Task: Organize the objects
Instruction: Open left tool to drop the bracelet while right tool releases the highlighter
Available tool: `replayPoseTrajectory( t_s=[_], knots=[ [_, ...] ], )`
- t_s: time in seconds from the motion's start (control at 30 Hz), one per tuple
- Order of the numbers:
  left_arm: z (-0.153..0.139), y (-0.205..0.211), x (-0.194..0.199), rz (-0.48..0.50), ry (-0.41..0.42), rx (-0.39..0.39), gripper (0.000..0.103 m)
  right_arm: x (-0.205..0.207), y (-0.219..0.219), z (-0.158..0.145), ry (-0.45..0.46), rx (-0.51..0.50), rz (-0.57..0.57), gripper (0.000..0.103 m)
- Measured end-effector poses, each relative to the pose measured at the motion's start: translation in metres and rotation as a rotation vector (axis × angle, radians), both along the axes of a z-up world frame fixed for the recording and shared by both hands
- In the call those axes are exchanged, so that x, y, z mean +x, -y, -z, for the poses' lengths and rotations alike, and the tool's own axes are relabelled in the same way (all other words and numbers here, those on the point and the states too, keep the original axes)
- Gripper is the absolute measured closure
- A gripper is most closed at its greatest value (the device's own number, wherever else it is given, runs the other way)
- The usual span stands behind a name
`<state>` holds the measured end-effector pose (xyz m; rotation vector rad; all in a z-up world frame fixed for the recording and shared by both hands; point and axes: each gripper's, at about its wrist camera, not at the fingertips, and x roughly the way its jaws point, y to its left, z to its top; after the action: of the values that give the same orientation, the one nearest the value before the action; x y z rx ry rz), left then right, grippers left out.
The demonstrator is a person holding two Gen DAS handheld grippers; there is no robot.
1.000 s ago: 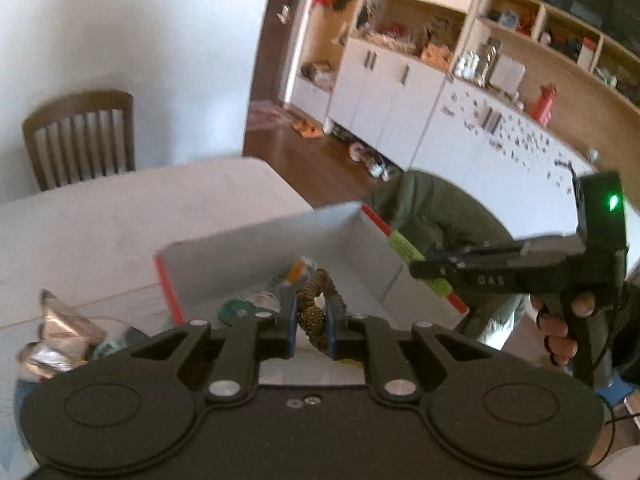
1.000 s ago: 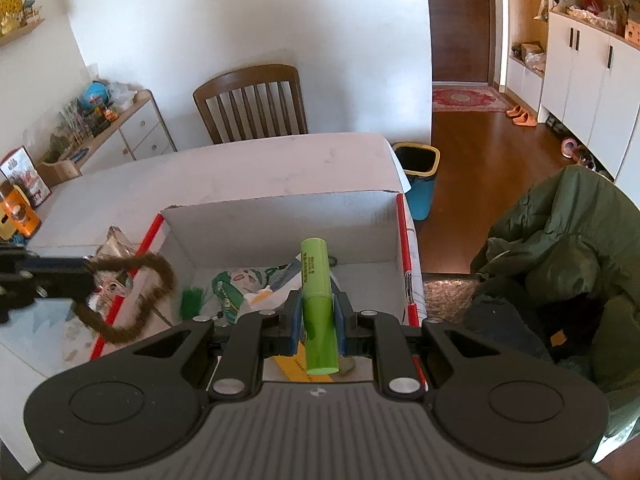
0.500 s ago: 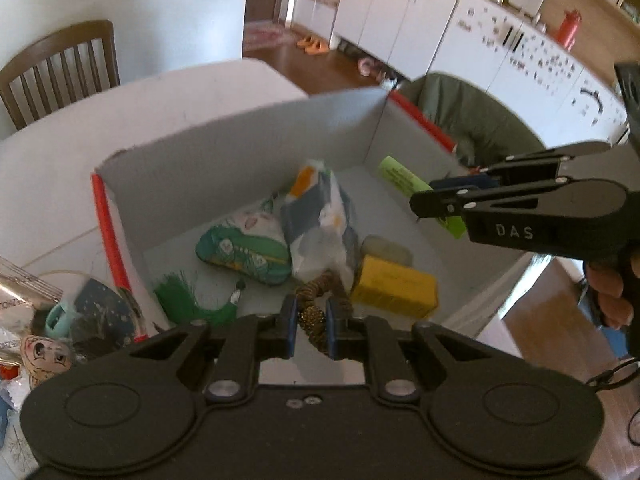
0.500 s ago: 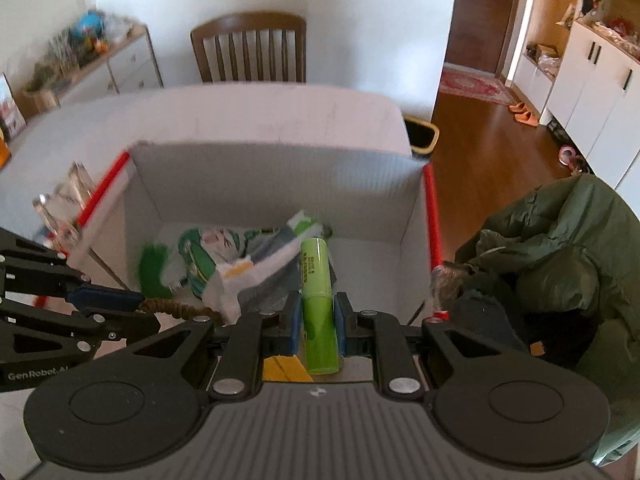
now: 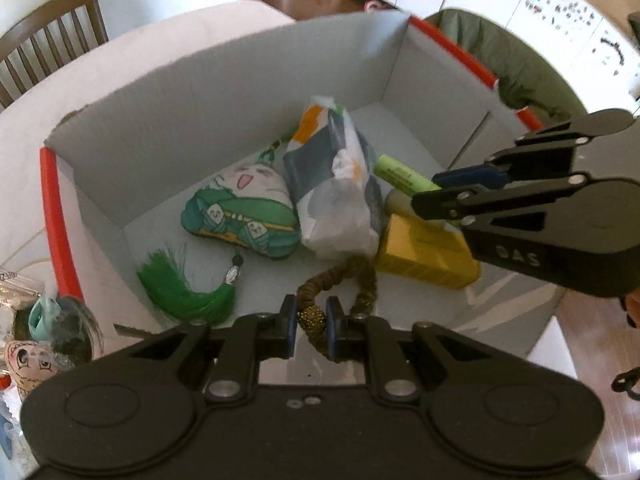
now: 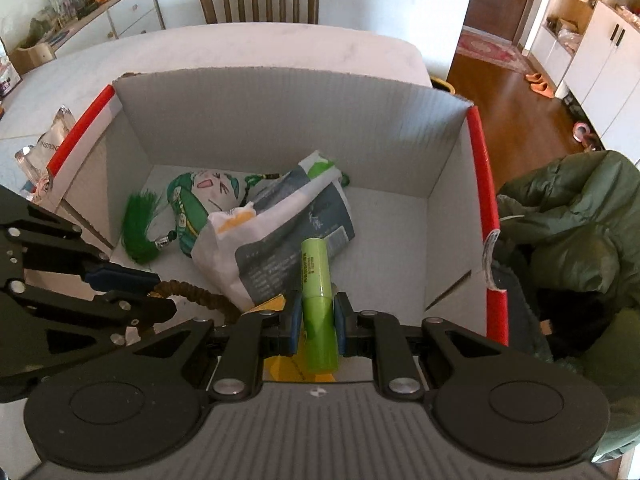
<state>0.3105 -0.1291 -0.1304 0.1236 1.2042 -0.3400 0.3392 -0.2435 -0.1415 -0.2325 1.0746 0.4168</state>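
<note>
Now that both grippers have dropped from above the rim into the cardboard box (image 5: 248, 80), the left gripper (image 5: 311, 314) is lowering a brown scrunchie (image 5: 348, 276) pinched in its jaws while the right gripper (image 6: 318, 312) is carrying a green highlighter (image 6: 316, 280) clamped in its jaws, so release looks close.

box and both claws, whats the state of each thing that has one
box: open, partly filled
left claw: shut on hair tie, over the box
right claw: shut on highlighter, over the box
highlighter: capped, held
plush charm: lying in box
paper bag: crumpled, lying in box
</note>
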Motion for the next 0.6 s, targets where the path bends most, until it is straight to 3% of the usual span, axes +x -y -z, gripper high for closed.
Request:
replayPoseTrajectory(
  t_s=[0.27, 0.6],
  knots=[
    [0.004, 0.0, 0.005, -0.022, -0.027, -0.004, 0.083, -0.001, 0.008, 0.002, -0.015, 0.015, 0.011, 0.086],
    [-0.018, -0.01, -0.011, -0.048, 0.062, -0.065, 0.07, -0.011, 0.031, -0.025, 0.007, 0.132, 0.022, 0.086]
  ],
)
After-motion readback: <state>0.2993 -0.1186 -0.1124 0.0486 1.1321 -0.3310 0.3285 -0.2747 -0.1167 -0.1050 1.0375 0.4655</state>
